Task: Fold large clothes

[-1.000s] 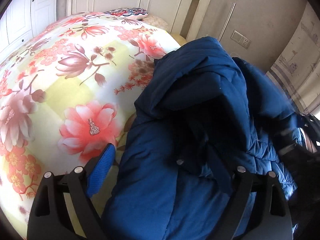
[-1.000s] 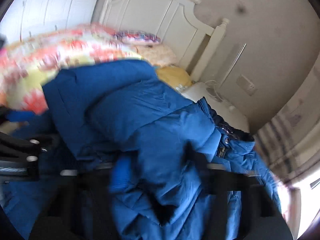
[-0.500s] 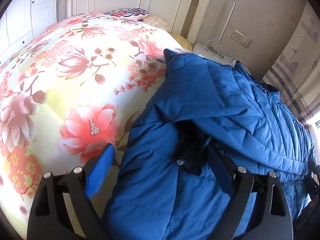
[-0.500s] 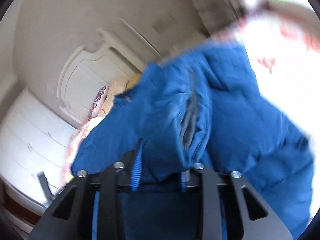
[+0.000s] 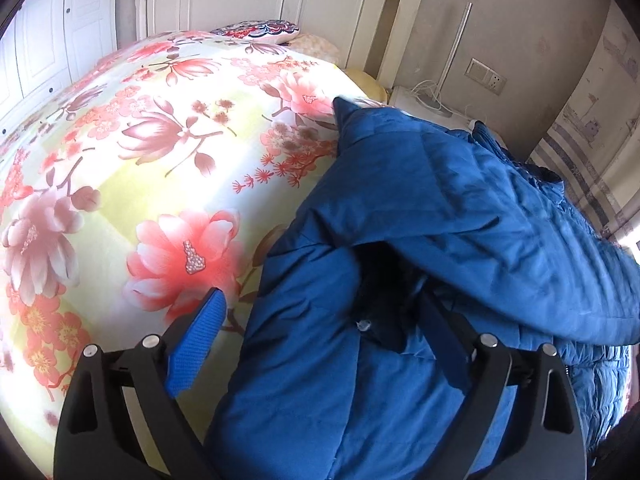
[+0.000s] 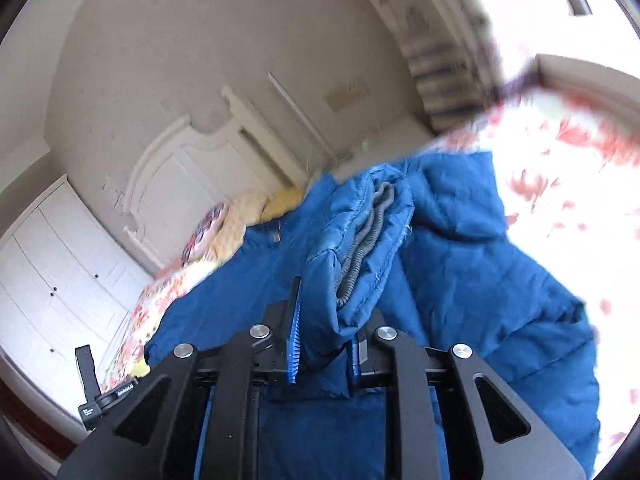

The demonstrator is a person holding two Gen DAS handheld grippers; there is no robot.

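A large blue padded jacket [image 5: 440,208] lies on the floral bedspread [image 5: 140,160], one part folded over another. My left gripper [image 5: 320,328] is open wide; jacket fabric fills the space between its fingers, with the left blue pad [image 5: 196,344] bare over the bedspread. In the right wrist view my right gripper [image 6: 324,336] is shut on a bunched edge of the jacket [image 6: 460,280] with a grey elastic cord [image 6: 360,248] and holds it lifted.
A white headboard [image 5: 352,4] and pillows [image 5: 260,32] stand at the far end of the bed. A white nightstand [image 5: 424,104] with cables sits by the wall. White wardrobe doors [image 6: 52,264] are at the left.
My right gripper has swung the held jacket part over to the right and tilted. The raised heap has dropped flat across the jacket. My left gripper has stayed still.
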